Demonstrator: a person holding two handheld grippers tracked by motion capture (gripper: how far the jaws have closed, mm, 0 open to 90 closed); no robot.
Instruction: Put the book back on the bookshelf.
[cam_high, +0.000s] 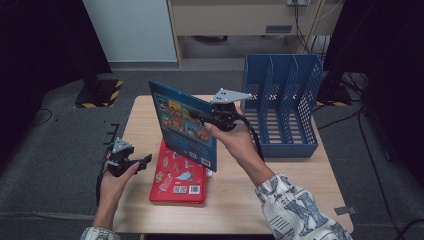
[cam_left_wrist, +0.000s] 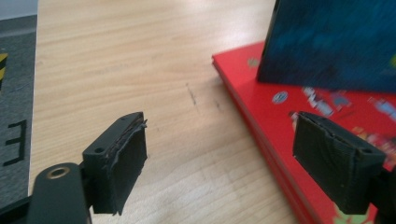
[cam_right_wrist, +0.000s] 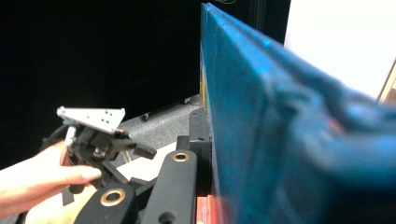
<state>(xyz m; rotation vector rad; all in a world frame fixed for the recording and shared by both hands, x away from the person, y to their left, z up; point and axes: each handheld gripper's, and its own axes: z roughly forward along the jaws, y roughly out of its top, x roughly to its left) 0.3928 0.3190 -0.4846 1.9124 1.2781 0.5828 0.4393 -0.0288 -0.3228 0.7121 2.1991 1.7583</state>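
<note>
The wooden surface (cam_high: 235, 210) carries a blue file rack (cam_high: 282, 102) at its far right, its slots empty. A blue book (cam_high: 184, 122) is held upright above the surface, pinched by the fingers of the right gripper (cam_high: 207, 119); filing it in the rack appears to be the step left. A red book (cam_high: 178, 176) lies flat below it, not yet picked up. The left gripper (cam_high: 145, 160) sits beside the red book, fingers (cam_left_wrist: 122, 163) spread with nothing between them.

High view looks down; gripper views sit close — all share the blue book (cam_high: 184, 125).
</note>
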